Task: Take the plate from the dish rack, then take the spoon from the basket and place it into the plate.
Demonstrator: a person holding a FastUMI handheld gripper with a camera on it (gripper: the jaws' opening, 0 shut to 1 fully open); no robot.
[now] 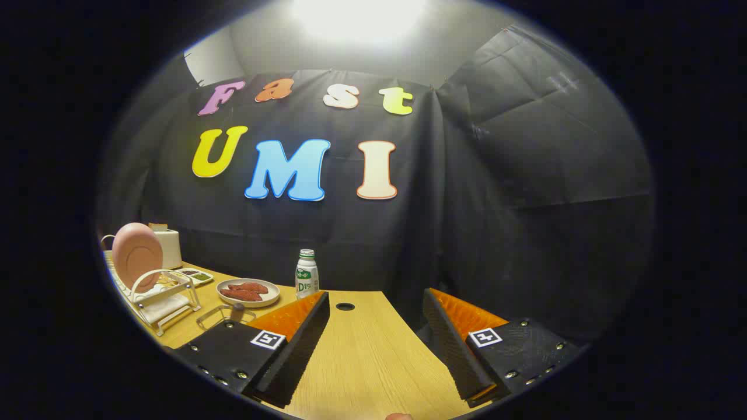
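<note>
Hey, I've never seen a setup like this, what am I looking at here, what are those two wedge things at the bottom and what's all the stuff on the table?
The camera rides on a handheld gripper and looks forward along its two fingers, the wedges you see. They stand apart over bare wooden table, holding nothing. Off beyond the left finger, a pink plate stands upright in a white dish rack. Nearby are a dish of reddish food, a small white bottle, and a wire basket partly hidden by the finger.

The basket (224, 318) is partly hidden behind one of the fingers (292, 344), its contents too small to tell.
</note>
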